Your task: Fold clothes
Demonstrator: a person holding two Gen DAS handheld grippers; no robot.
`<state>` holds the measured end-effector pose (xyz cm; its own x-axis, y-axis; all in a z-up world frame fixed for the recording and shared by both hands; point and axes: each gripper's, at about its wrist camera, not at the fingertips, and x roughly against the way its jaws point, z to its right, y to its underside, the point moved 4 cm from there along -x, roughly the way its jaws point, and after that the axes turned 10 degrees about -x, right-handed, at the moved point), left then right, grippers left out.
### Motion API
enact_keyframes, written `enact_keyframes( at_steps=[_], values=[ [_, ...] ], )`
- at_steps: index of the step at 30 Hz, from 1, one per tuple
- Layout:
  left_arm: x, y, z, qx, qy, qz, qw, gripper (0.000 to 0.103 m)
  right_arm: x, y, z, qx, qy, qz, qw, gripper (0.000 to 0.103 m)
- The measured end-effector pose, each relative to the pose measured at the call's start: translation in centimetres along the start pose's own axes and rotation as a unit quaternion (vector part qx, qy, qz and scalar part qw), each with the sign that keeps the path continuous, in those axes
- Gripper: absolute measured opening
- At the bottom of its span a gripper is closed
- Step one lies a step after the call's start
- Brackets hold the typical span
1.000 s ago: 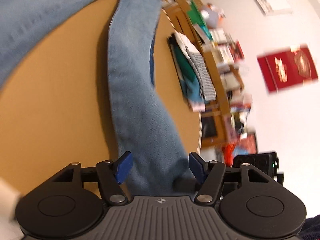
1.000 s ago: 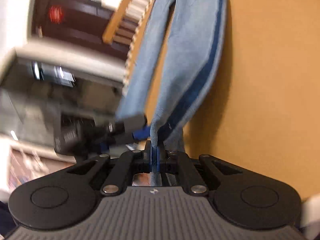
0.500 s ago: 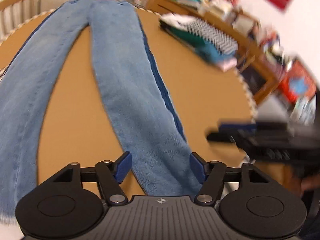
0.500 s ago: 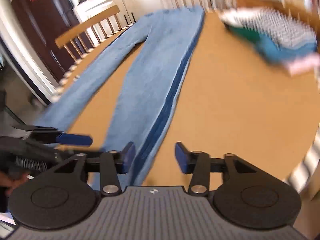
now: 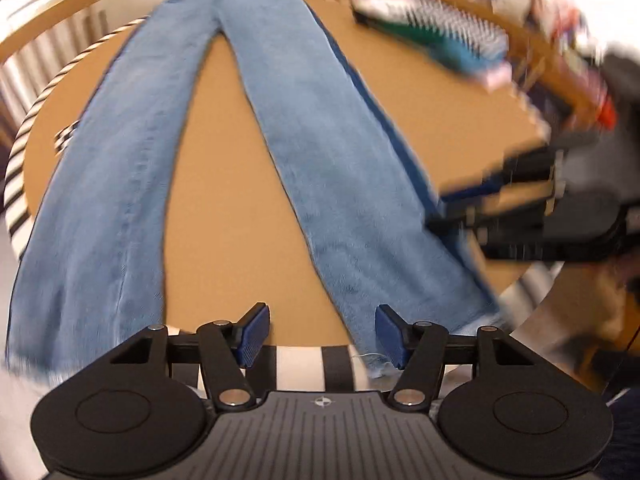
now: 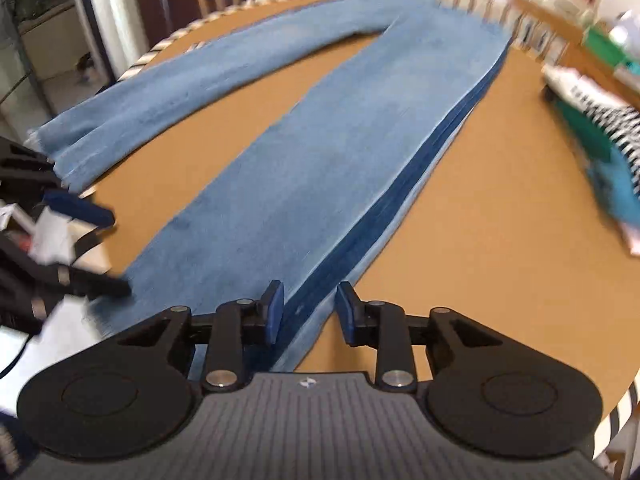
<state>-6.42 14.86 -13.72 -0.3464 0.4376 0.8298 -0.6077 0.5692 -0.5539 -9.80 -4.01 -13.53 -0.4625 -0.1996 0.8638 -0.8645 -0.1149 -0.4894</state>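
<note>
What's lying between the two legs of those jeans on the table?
Nothing: between the two legs of the jeans only a bare brown wedge of table shows. The left wrist view shows it plainly, the right wrist view too.

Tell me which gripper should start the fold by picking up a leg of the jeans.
Probably the right gripper: it is open, its fingers straddling the dark-striped edge of the jeans near the hem. The left gripper is open too, over the table between the legs.

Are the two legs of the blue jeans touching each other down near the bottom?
Apart. The left wrist view shows bare table between the two legs of the jeans; they only join at the far end.
</note>
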Motion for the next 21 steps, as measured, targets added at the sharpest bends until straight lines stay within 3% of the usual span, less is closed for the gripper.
enact_keyframes(
  at_steps=[2, 4, 7, 8, 9, 12, 14, 18, 21],
  values=[
    [1.4, 0.2, -0.8, 0.039, 0.021, 0.049, 0.9978, 0.067, 0.8, -0.3, -0.8, 0.0, -0.03, 0.025, 0.999, 0.032],
    [1.1, 0.0, -1.2, 0.073, 0.04, 0.067, 0.9943, 0.069, 0.1, 0.6, -1.7, 0.017, -0.036, 0.003, 0.999, 0.034],
    [-1.1, -0.3, -0.8, 0.085, 0.06, 0.045, 0.9935, 0.068, -0.1, 1.5, -2.5, 0.035, -0.034, 0.011, 0.999, 0.041],
    [-1.9, -0.3, -0.5, 0.078, 0.06, 0.029, 0.9947, 0.067, -0.1, 1.5, -2.6, 0.036, -0.034, 0.009, 0.999, 0.041],
    [-1.9, -0.3, -0.1, 0.059, 0.053, 0.042, 0.996, 0.07, 0.0, 1.5, -2.7, 0.037, -0.033, 0.008, 0.999, 0.041],
    [-2.2, -0.6, 0.7, 0.017, 0.043, 0.032, 0.9984, 0.074, 0.0, 1.8, -2.8, 0.041, -0.036, 0.009, 0.999, 0.045],
    [-2.3, -1.1, 0.7, 0.015, 0.045, 0.02, 0.9987, 0.074, -0.2, 1.8, -2.7, 0.041, -0.036, 0.012, 0.998, 0.046],
    [-0.5, -1.7, 1.0, 0.04, 0.042, 0.011, 0.9982, 0.073, -0.5, 0.5, -1.3, -0.015, -0.043, 0.002, 0.999, 0.046],
    [0.2, -4.1, 1.0, 0.073, 0.042, 0.043, 0.9955, 0.087, 1.1, -0.6, 0.9, -0.065, -0.042, 0.02, 0.997, 0.059]
  ],
)
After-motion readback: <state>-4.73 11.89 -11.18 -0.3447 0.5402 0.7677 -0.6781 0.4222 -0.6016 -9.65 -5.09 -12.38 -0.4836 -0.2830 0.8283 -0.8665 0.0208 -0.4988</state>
